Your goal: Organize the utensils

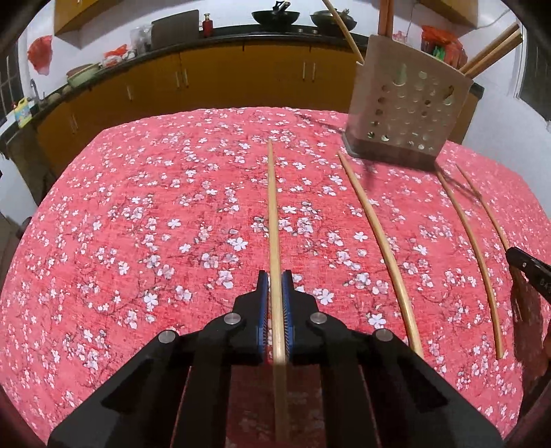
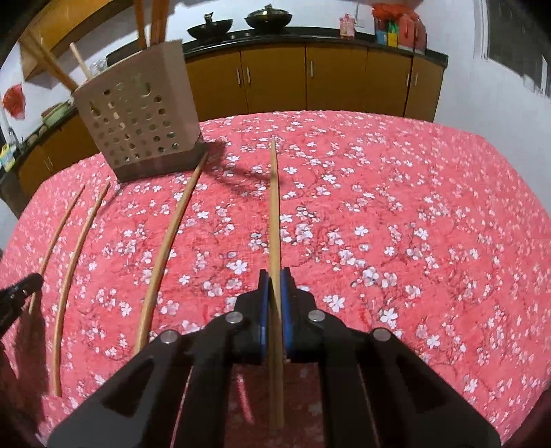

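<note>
Left gripper (image 1: 274, 286) hides chopstick (image 1: 273, 220) butt; holder (image 1: 409, 113) contents unclear.

Near end of the chopstick (image 1: 273, 220) hidden behind the left gripper (image 1: 275, 286) body, running off the bottom edge. Same in the right view: chopstick (image 2: 274, 213) tail lost under the right gripper (image 2: 274, 286). Right gripper tip (image 1: 527, 268) cut by the frame edge, covering the lower part of the far chopstick (image 1: 482, 203). Holder (image 1: 409, 103) contents mostly hidden behind its wall, only slivers through the holes; upper ends of the sticks in it cropped at the top. Items on the counter (image 2: 396, 31) too small and blurred to identify. Table (image 1: 137, 206) front edge out of frame.
</note>
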`<state>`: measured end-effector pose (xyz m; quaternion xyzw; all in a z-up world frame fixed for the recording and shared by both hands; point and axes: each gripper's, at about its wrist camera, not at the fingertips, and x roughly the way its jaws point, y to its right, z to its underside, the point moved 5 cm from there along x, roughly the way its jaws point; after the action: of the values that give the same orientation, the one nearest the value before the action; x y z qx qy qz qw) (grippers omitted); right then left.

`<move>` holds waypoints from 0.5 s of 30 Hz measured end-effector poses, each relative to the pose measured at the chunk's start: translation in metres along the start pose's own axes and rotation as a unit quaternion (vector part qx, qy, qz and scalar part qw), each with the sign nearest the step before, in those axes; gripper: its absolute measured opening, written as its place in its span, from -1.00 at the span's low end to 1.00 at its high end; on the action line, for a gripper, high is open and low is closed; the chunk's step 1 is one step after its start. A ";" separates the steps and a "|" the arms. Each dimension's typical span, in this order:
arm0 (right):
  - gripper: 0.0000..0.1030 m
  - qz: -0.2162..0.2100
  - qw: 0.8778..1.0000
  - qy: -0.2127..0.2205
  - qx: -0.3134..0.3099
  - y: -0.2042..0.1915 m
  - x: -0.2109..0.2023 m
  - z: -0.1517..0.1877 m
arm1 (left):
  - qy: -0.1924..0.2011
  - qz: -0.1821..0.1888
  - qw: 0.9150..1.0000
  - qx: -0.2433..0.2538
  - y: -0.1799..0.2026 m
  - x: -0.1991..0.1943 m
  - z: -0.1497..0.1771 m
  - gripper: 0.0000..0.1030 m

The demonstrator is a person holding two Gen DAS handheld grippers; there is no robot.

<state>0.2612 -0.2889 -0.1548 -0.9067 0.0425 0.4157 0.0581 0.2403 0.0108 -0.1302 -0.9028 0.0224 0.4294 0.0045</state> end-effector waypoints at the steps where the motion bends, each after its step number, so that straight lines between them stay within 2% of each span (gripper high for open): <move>1: -0.81 0.002 1.000 0.000 -0.002 0.000 -0.001 0.000 | 0.000 0.002 1.000 -0.003 -0.001 0.000 0.000 -0.81; 9: -0.81 -0.003 1.000 -0.001 0.001 0.001 0.000 0.000 | 0.001 0.005 1.000 -0.012 -0.001 -0.002 0.003 -0.79; 15: -0.81 -0.003 1.000 -0.001 0.001 0.002 0.001 0.000 | 0.000 0.008 1.000 -0.006 0.002 -0.002 0.002 -0.70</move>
<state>0.2617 -0.2911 -0.1553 -0.9063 0.0396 0.4164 0.0603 0.2376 0.0094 -0.1303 -0.9028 0.0269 0.4291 -0.0046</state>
